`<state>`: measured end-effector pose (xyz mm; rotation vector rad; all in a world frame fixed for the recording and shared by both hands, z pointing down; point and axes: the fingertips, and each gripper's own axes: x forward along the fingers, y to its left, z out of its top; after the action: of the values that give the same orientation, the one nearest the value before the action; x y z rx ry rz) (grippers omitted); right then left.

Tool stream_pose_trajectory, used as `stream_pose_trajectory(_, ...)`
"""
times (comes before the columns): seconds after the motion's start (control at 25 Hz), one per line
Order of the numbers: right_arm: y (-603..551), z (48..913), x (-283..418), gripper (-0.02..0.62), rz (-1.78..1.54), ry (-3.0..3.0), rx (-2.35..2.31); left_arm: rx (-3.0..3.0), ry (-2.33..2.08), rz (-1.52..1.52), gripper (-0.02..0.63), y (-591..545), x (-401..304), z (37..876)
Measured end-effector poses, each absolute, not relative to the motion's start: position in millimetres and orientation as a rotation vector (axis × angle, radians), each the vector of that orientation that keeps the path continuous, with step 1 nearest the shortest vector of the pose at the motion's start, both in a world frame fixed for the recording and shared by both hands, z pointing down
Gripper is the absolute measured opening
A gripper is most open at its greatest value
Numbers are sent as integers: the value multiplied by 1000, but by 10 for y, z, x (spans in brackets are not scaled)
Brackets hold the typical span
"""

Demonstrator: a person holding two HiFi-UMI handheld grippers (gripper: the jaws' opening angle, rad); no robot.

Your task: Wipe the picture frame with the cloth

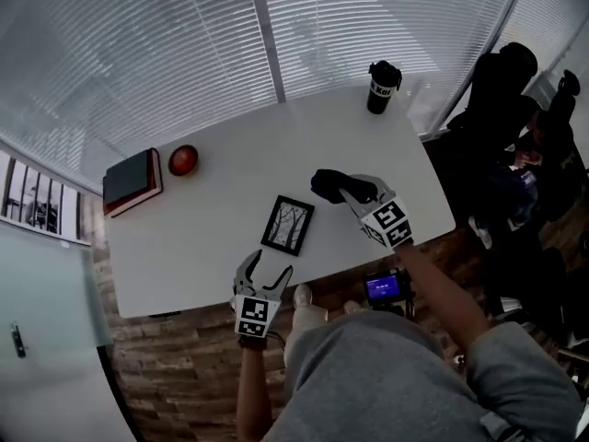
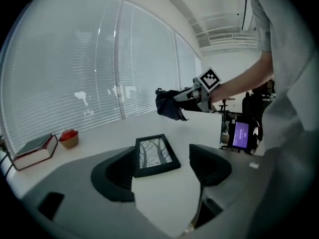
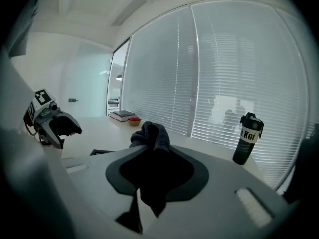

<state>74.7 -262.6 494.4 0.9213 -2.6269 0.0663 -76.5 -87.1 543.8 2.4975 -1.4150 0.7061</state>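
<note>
A small black picture frame (image 1: 288, 225) with a tree print lies flat on the white table (image 1: 212, 219). In the left gripper view the frame (image 2: 154, 155) lies just ahead of the jaws. My left gripper (image 1: 264, 277) is at the table's near edge, open, with nothing between its fingers. My right gripper (image 1: 354, 191) is right of the frame, shut on a dark cloth (image 1: 333, 185). The cloth (image 3: 152, 156) bunches out above and hangs below the closed jaws in the right gripper view. The left gripper view shows the cloth (image 2: 169, 105) held above the table beyond the frame.
A dark red book (image 1: 132, 180) and a small bowl with a red thing (image 1: 183, 160) sit at the table's far left. A black tumbler (image 1: 381, 87) stands at the far right corner. Window blinds run behind the table. A device with a lit screen (image 1: 385, 287) sits by the near edge.
</note>
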Motion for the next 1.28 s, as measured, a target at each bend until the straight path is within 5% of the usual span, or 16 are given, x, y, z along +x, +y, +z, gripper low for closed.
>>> stream_pose_trajectory(0.56, -3013, 5699, 133, 95, 13, -2339, 992, 2625, -883, 797, 382, -1452, -1090, 6012)
stream_pose_trajectory(1.28, -2616, 6091, 37, 90, 422, -2372, 918, 2645, -868, 1016, 394, -1498, -1002, 6340)
